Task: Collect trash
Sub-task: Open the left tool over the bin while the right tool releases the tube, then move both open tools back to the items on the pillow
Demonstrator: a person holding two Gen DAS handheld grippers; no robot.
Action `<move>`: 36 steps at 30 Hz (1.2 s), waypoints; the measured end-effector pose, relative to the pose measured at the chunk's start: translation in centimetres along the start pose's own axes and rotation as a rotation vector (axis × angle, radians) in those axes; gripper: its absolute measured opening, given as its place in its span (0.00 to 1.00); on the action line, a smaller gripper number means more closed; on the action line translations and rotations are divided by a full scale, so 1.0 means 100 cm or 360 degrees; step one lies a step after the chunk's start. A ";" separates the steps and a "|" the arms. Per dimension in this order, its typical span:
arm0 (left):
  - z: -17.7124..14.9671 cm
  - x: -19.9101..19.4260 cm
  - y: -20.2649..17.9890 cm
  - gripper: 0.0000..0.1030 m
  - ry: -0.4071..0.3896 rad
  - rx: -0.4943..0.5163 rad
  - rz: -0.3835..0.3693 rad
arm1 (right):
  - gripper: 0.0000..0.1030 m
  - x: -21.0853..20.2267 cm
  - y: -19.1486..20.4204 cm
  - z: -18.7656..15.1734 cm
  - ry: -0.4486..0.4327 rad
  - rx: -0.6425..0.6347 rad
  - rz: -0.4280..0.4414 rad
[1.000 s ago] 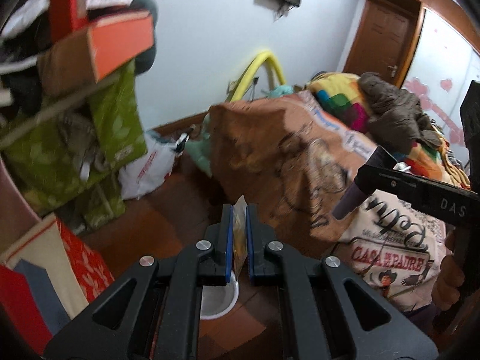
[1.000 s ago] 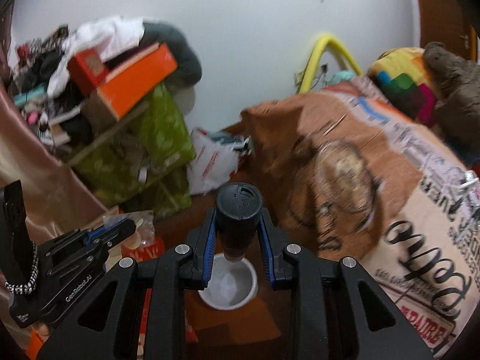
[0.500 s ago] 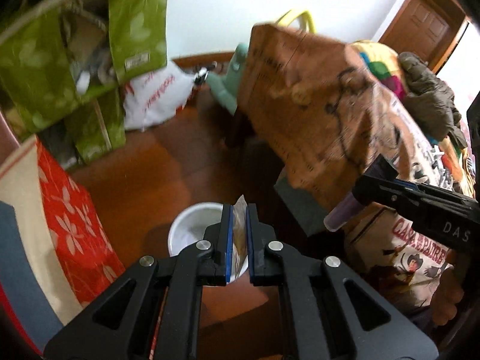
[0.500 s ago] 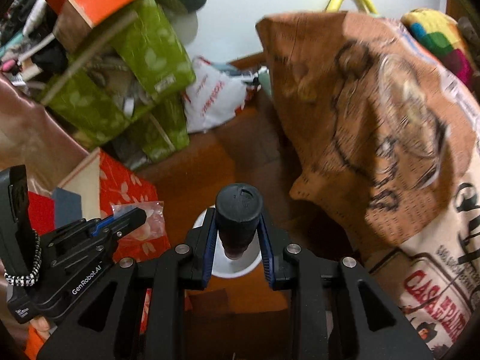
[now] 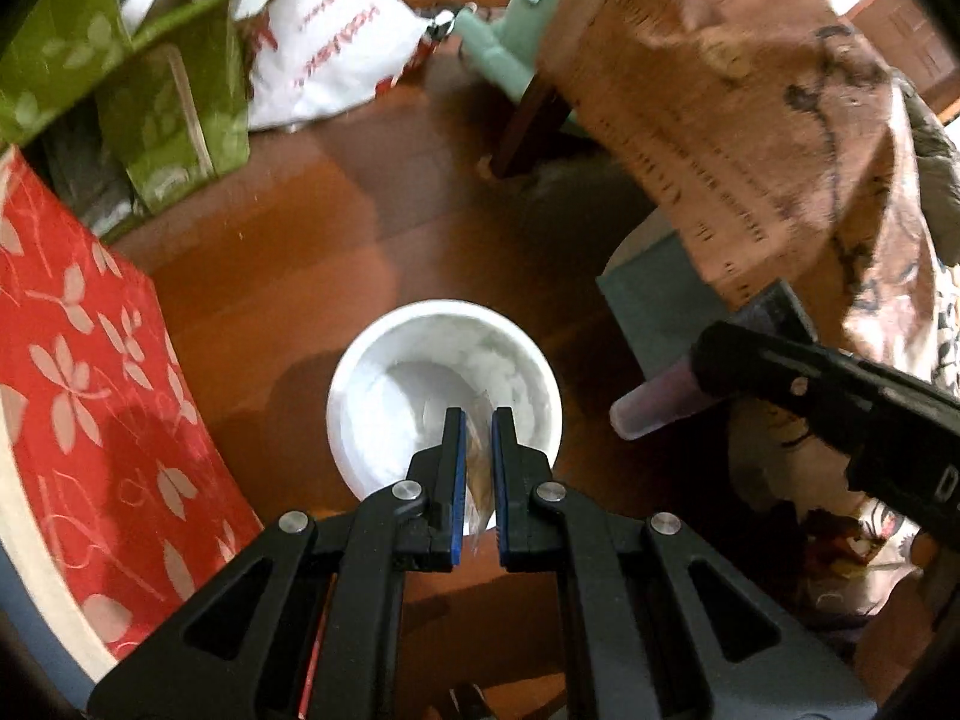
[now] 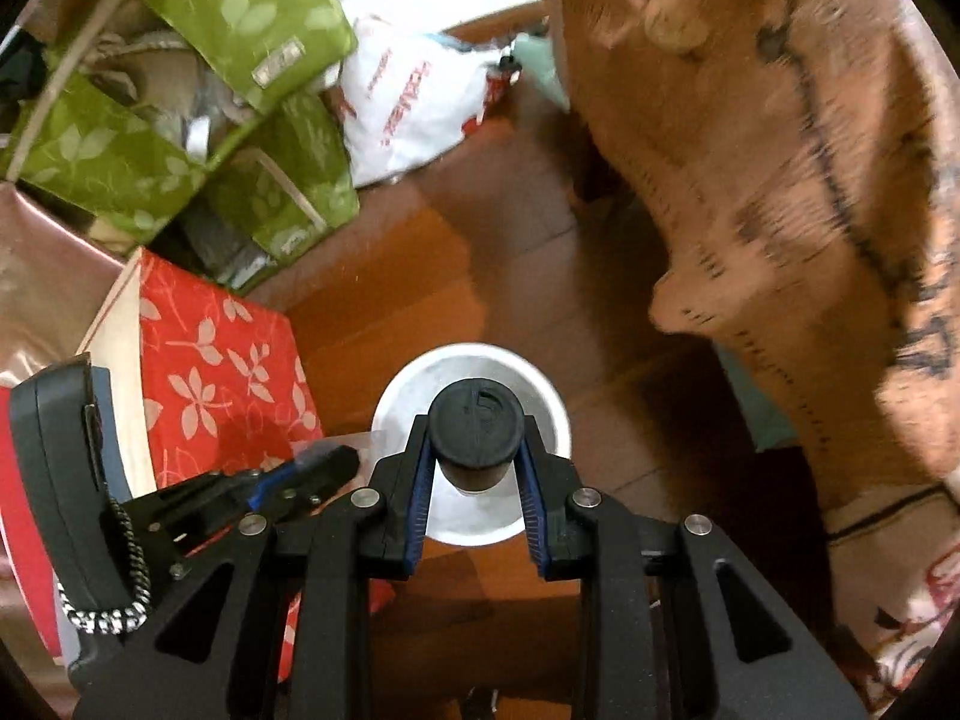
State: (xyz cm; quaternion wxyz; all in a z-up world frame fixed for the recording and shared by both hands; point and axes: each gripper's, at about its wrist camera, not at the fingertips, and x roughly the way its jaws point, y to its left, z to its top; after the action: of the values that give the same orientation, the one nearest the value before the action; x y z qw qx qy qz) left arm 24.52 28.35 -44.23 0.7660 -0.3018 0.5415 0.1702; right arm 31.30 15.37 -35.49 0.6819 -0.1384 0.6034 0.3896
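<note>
The left tool (image 5: 478, 429) is pinched shut on a thin, see-through wrapper (image 5: 478, 474) with something brown inside. The wrapper sits flat between the two blue pads. Both fingers point down over the near rim of a white bin (image 5: 444, 396) on the wooden floor (image 5: 336, 228).

The right tool (image 6: 474, 441) is nearly closed too, squeezing a small bottle (image 6: 474, 429) with a black round cap. In the left view the bottle's body looks pale purple (image 5: 651, 405), and it hangs just beside the bin's right edge. In the right view the bottle is straight above the bin (image 6: 540, 402).

Left of the bin is a red cloth with white flowers (image 5: 78, 372). Farther back are green leafy bags (image 6: 252, 12) and a white plastic bag (image 5: 336, 42). On the right hangs a big brown printed cloth (image 5: 738, 96).
</note>
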 end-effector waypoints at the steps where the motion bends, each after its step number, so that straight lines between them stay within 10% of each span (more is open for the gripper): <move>1: 0.001 0.006 0.003 0.06 0.0022 -0.0021 -0.0012 | 0.23 0.006 0.001 -0.001 0.0015 -0.0007 -0.0007; 14: -0.002 0.031 0.013 0.08 0.0116 -0.0088 0.0004 | 0.25 0.027 -0.005 -0.004 0.0122 0.0023 0.0174; 20: 0.000 0.023 0.019 0.15 0.0106 -0.0132 0.0006 | 0.45 0.020 -0.004 -0.005 0.0091 0.0035 0.0131; 36: 0.007 -0.086 -0.017 0.34 -0.0252 0.0074 0.0109 | 0.45 -0.071 0.002 -0.011 -0.0215 -0.0135 -0.0043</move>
State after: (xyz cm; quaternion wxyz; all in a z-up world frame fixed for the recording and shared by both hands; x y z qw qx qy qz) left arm 23.01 28.10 -35.58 0.8069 -0.2509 0.4930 0.2071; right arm 30.57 12.17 -29.11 0.7196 -0.1487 0.5371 0.4141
